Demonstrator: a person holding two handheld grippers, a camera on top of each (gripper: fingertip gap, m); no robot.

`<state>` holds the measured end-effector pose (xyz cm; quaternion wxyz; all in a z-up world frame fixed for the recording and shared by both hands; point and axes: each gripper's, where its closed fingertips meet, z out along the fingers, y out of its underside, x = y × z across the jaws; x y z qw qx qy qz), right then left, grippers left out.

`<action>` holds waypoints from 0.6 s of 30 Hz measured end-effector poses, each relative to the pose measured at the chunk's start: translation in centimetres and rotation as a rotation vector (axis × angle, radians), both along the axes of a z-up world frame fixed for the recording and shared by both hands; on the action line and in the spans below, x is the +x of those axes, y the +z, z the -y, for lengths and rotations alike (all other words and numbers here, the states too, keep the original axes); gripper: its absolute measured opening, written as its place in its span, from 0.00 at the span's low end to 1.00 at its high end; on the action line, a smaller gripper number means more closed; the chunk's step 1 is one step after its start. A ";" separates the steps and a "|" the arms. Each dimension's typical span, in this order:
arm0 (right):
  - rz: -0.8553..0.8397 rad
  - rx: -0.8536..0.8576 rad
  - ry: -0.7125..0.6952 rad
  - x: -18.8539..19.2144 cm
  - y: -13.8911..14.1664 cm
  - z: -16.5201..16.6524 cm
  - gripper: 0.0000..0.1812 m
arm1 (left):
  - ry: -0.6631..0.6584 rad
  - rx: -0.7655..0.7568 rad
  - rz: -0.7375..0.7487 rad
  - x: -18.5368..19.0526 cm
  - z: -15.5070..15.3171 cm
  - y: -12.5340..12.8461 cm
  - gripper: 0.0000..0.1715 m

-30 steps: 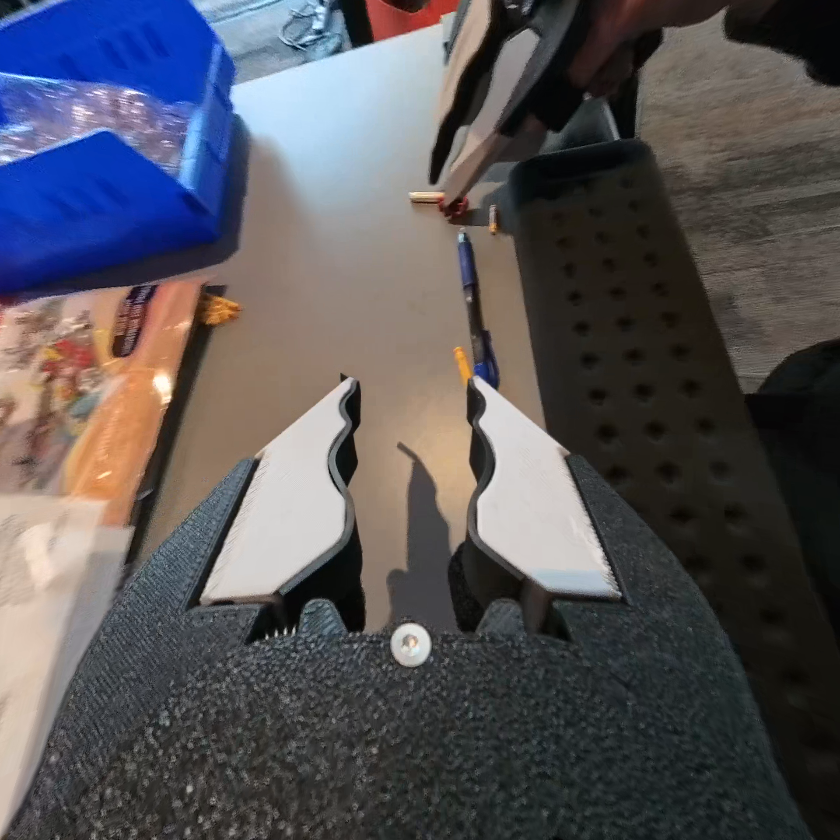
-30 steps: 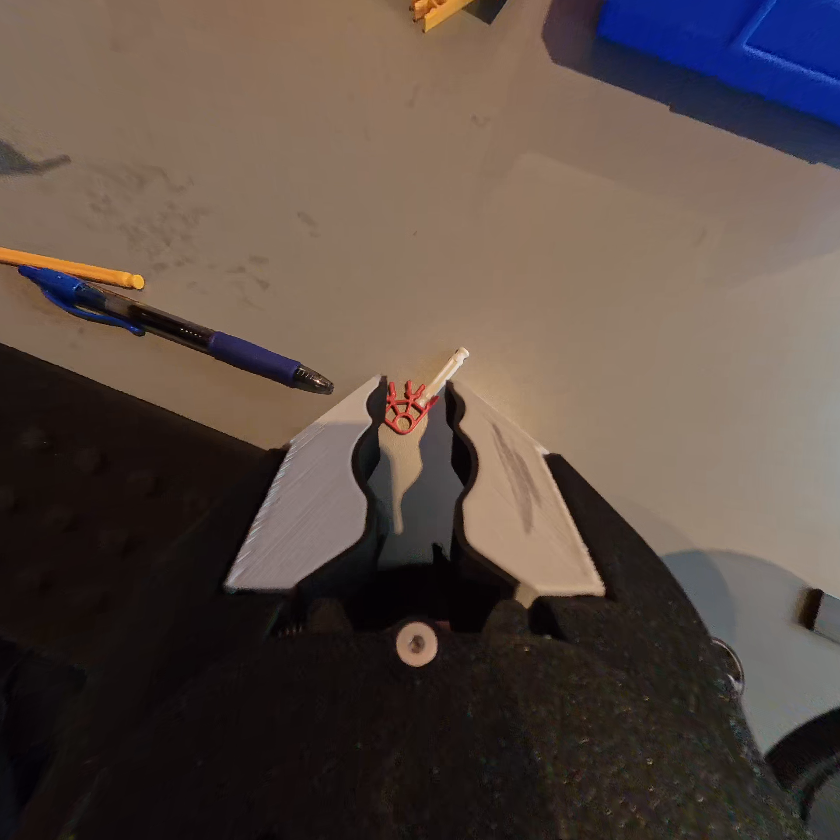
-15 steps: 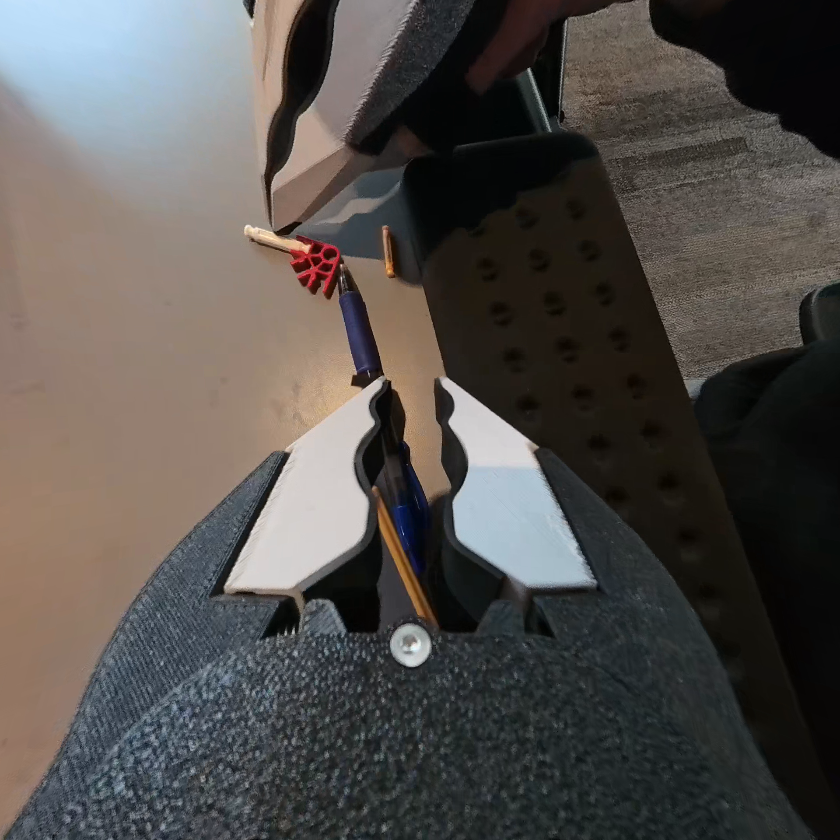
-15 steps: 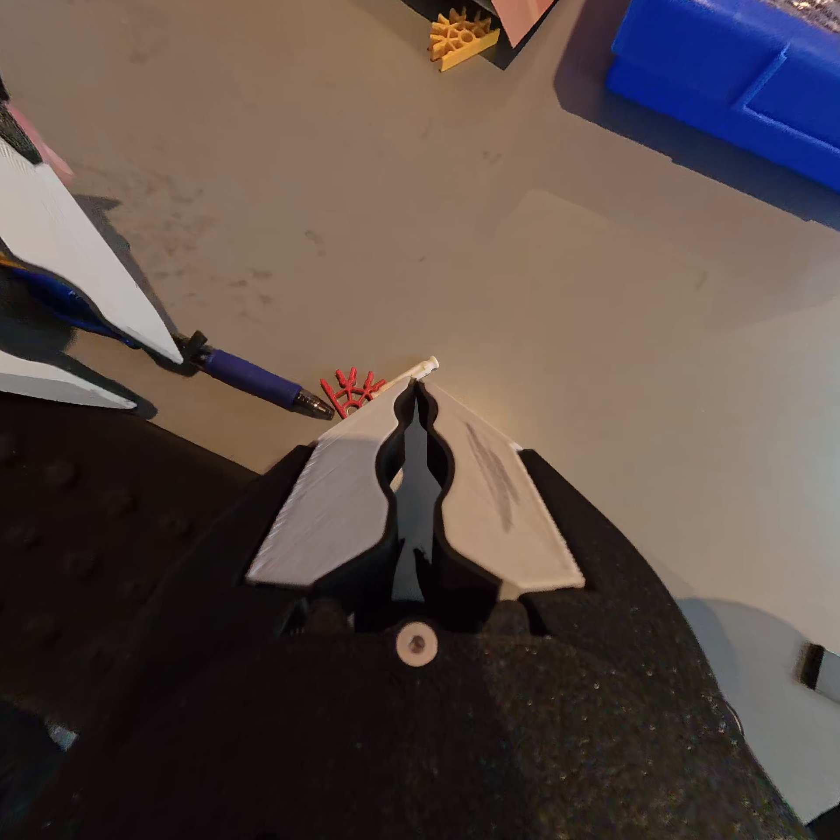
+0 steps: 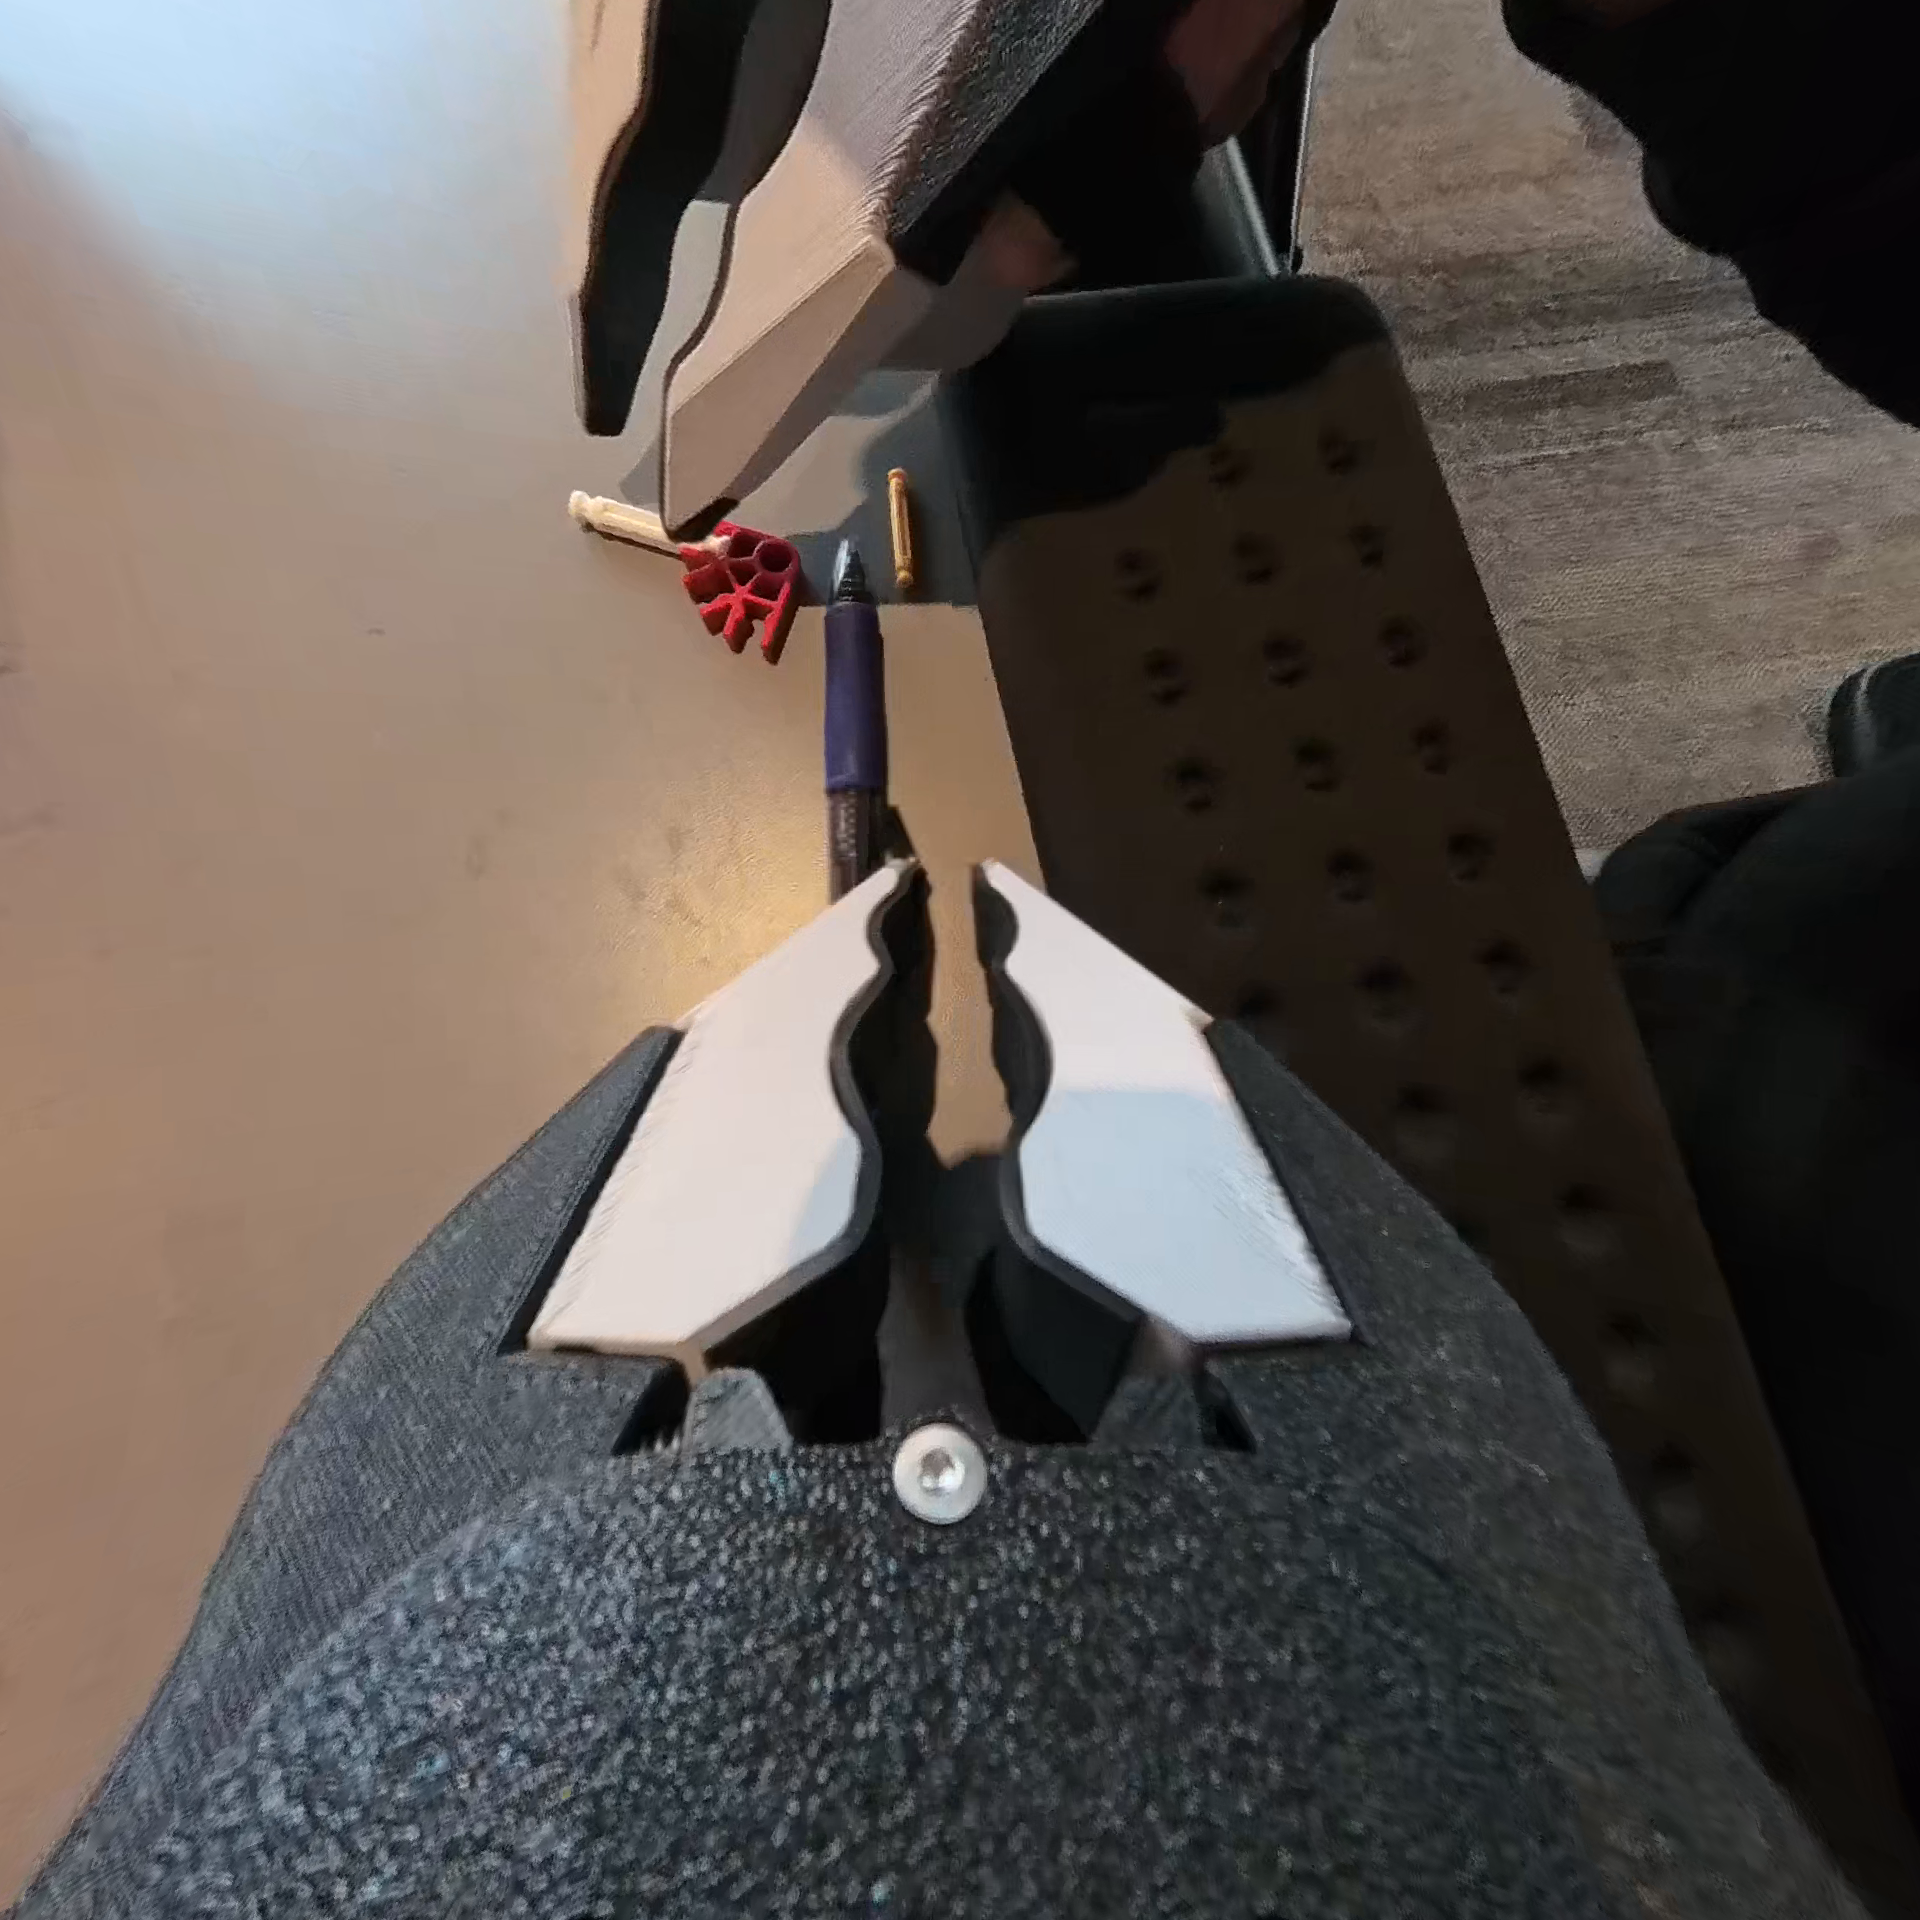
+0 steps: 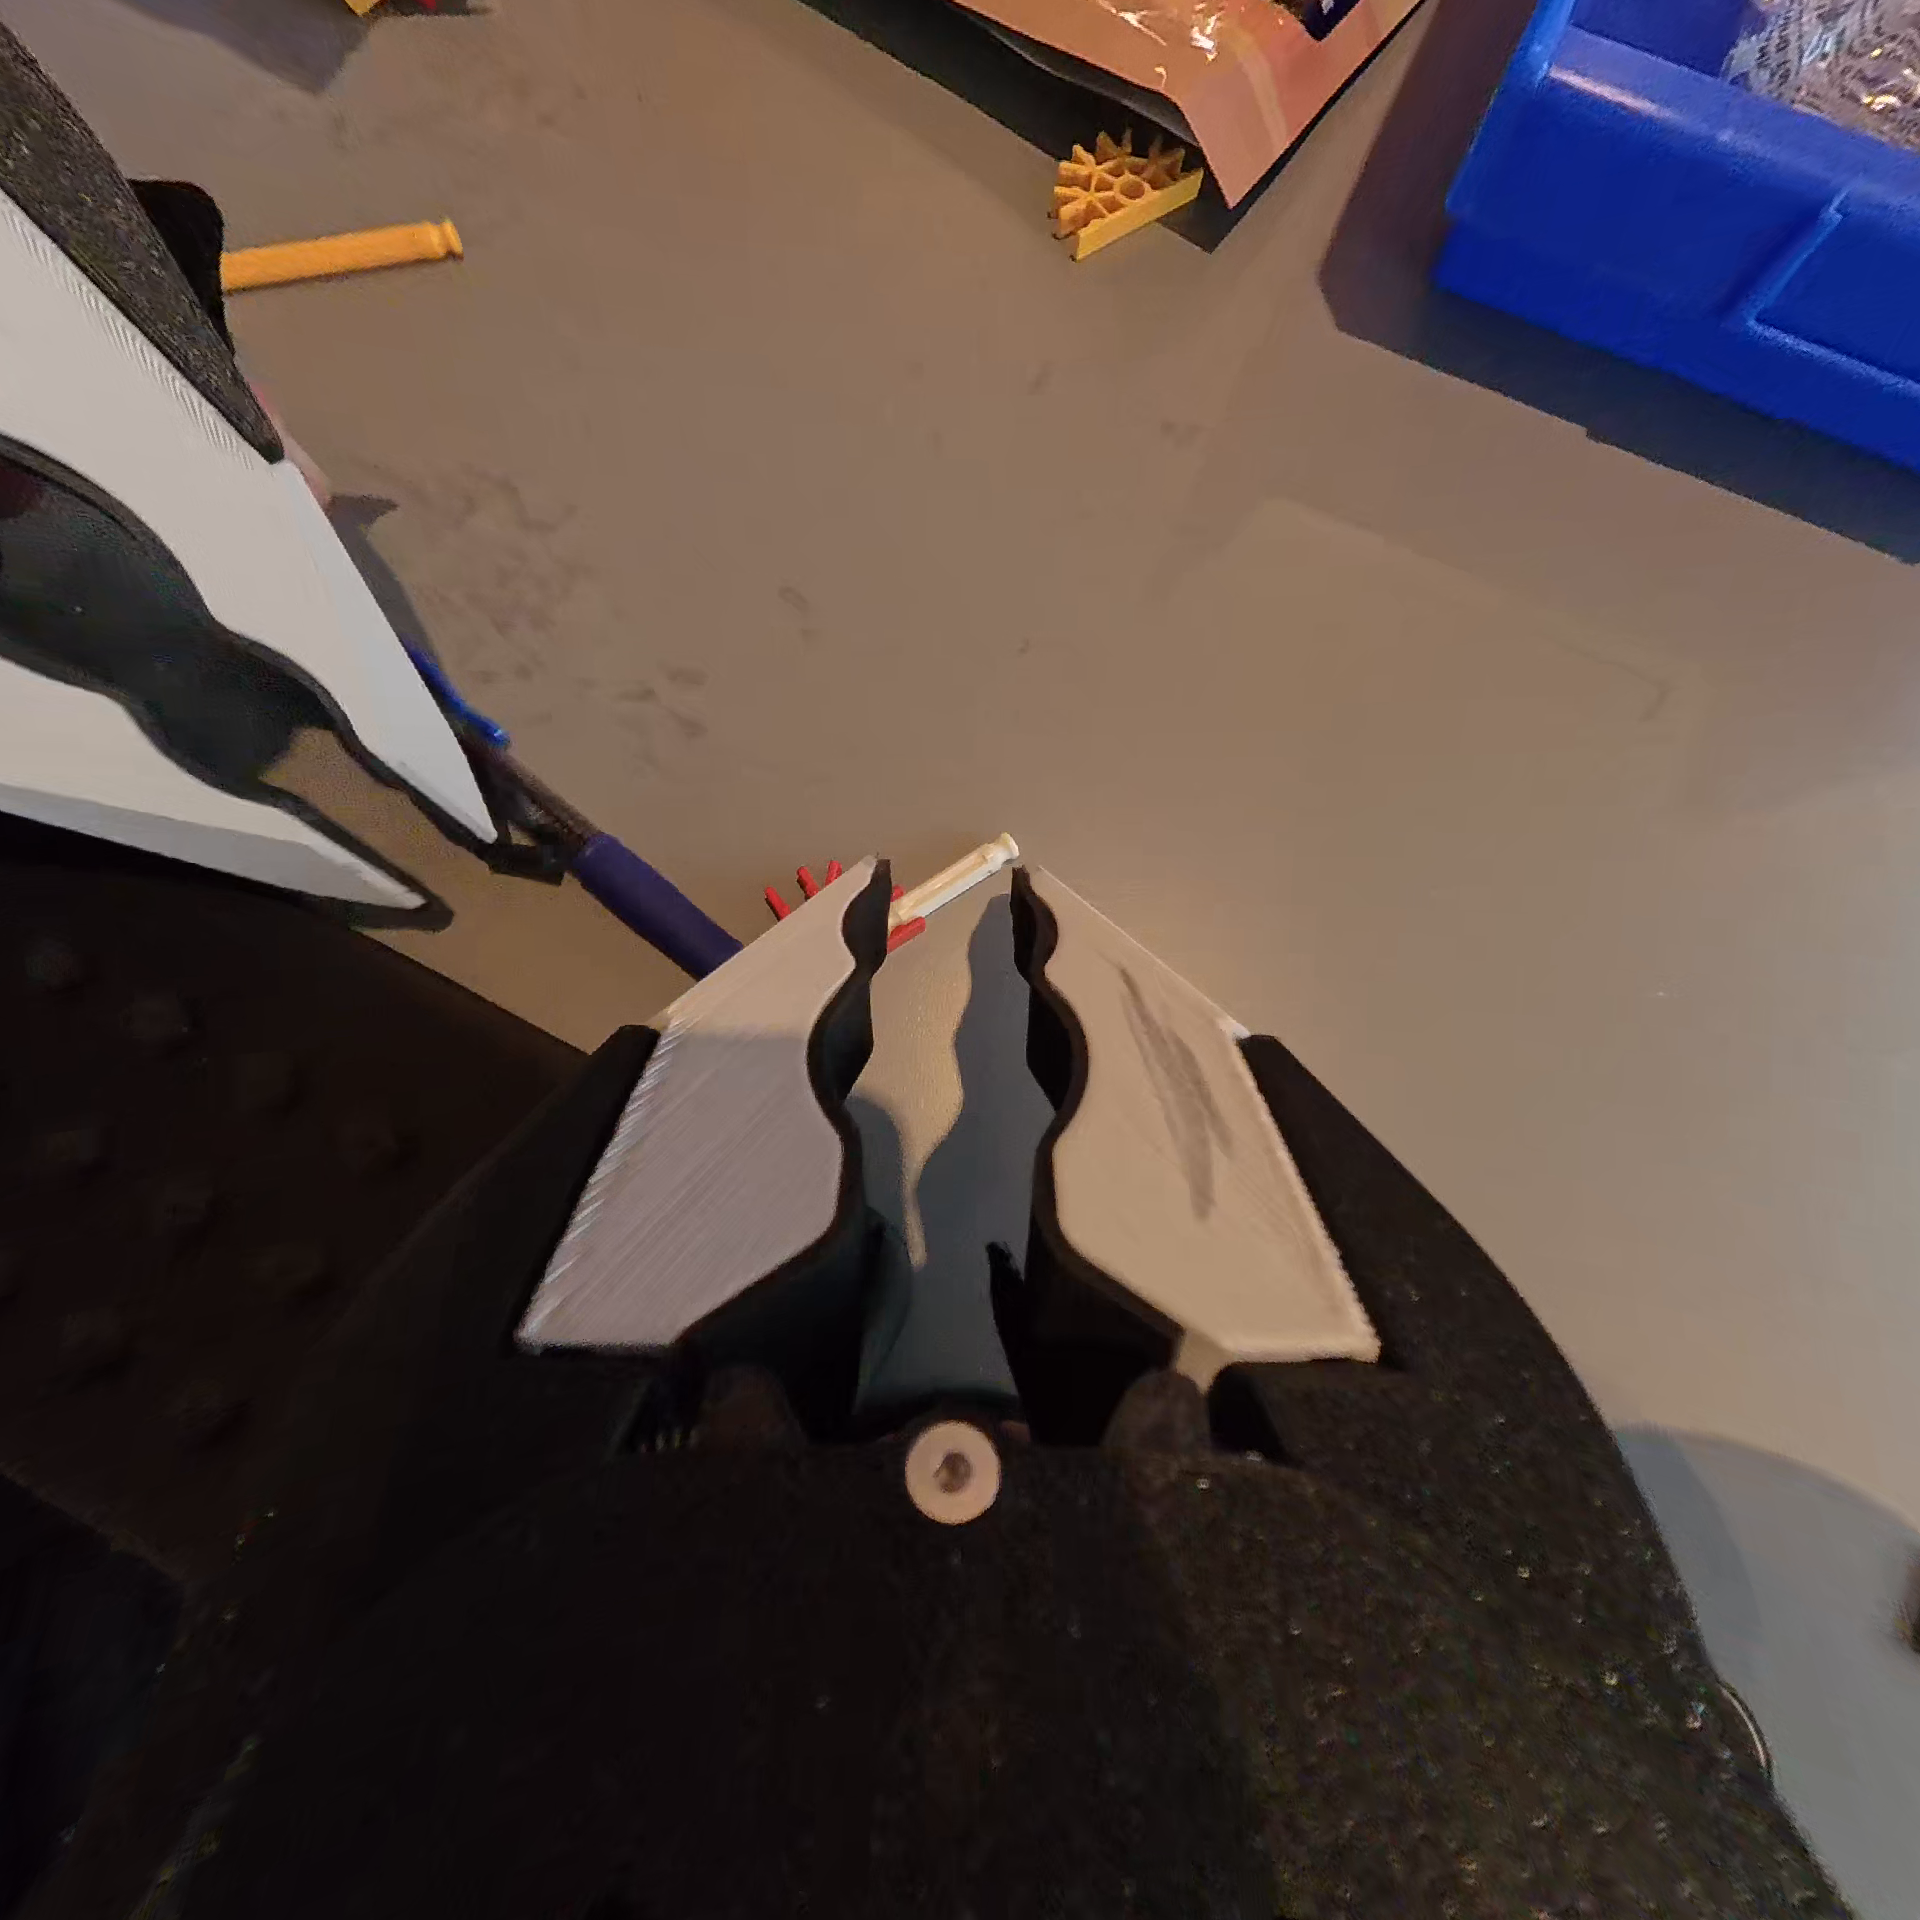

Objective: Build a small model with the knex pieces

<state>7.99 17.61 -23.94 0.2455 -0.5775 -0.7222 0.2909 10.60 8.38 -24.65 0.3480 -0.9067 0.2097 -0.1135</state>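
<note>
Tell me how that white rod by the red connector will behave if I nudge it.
The white rod looks like thin round plastic, so probably light and stiff. Lying flat on the table, it could roll, though its end meets the red connector, which may stop it.

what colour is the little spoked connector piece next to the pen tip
Red; the connector shows best in the left wrist view, beside the pen.

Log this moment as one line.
left gripper open, at blue ballpoint pen | right gripper open, tips over white plastic rod by red plastic connector

no legible writing — packet (image 6: 1226, 94) print too blurred.
</note>
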 end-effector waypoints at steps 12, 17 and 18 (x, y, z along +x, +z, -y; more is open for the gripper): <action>0.011 -0.016 0.009 0.4 -0.1 0.0 0.13 | 0.022 0.058 -0.050 -1.8 -1.0 1.1 0.16; 0.021 -0.031 0.025 0.5 -0.2 0.3 0.13 | -0.061 0.096 -0.128 -2.8 -2.0 1.8 0.21; 0.022 -0.030 0.026 0.4 -0.2 0.3 0.13 | -0.084 0.106 -0.132 -2.9 -2.3 1.9 0.21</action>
